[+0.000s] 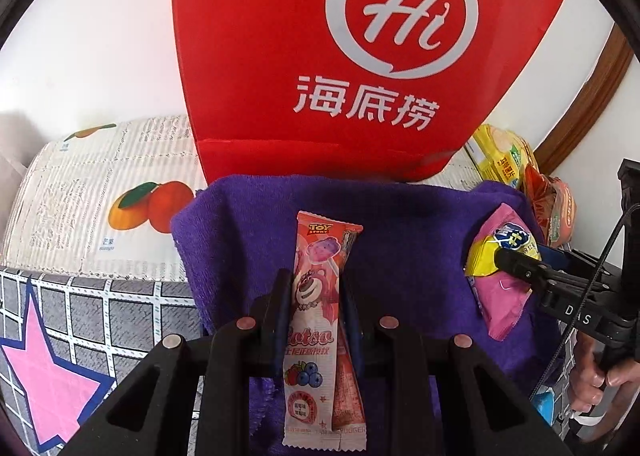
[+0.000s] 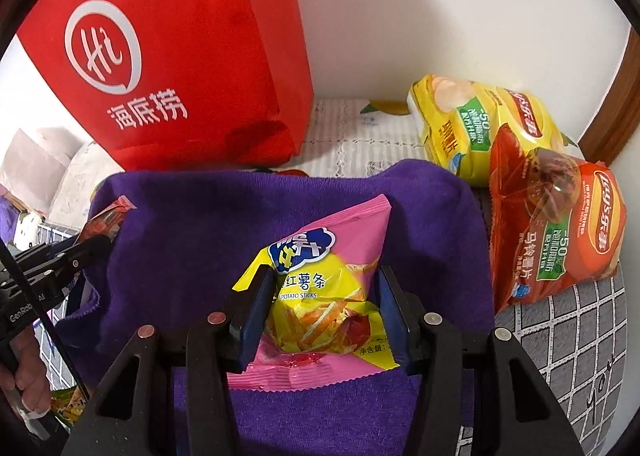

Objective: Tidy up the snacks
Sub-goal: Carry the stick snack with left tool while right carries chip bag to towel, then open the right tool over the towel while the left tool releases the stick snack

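The lollipop packet (image 1: 320, 312), lower centre, is clamped in the left tongs (image 1: 316, 296); the sweet potato sticks (image 2: 320, 288), lower centre, in the right tongs (image 2: 324, 304), both above the purple towel (image 2: 240, 215). 2 chip bags (image 2: 556, 223) at right seem unsorted.

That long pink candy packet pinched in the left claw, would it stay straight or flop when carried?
The pink candy packet is long and thin, gripped mid-length by the left gripper, so both ends would probably droop a little. It looks very light for its size. The glossy wrapper may slip, though the pads squeeze it tightly. Lying flat on the purple towel, it shouldn't roll.
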A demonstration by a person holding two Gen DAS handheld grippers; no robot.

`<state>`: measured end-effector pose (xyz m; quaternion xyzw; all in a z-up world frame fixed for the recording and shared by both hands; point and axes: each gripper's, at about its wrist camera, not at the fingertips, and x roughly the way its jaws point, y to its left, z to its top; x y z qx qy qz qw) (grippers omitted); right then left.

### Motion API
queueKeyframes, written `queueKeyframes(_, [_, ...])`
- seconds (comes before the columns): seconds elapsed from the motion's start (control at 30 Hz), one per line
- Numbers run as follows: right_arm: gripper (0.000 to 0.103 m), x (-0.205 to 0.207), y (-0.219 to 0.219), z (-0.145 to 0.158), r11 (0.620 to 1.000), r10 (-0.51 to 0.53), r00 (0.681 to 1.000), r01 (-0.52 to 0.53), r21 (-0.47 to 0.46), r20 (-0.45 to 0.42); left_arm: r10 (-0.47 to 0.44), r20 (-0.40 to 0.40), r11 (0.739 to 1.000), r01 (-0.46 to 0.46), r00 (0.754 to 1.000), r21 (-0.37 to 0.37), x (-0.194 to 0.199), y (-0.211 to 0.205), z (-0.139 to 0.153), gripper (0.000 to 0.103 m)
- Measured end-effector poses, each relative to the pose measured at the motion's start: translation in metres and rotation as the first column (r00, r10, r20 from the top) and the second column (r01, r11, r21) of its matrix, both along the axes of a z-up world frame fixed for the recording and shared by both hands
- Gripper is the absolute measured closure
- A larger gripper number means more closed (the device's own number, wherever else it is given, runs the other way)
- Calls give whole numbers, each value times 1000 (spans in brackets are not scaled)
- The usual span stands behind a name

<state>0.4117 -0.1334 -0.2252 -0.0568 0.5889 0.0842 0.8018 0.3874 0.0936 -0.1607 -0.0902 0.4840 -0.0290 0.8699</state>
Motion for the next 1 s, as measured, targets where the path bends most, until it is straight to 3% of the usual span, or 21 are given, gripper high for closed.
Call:
queueKeyframes(0.5, [50,2,-7,0,1000,-4,1000,4,11,-19,-13,-28,1000,14,1000,12,7,-10,-11,80])
queueKeyframes(0.83, [40,-1,-10,14,1000,-5,1000,5,28,-6,-21,-41,1000,21,999,-7,11,-16,-17,80])
queueKeyframes(1.0, [40,-2,-11,20,999,-20,1000,19,37,10,-23,-51,1000,23,998,-9,13,-20,-19,80])
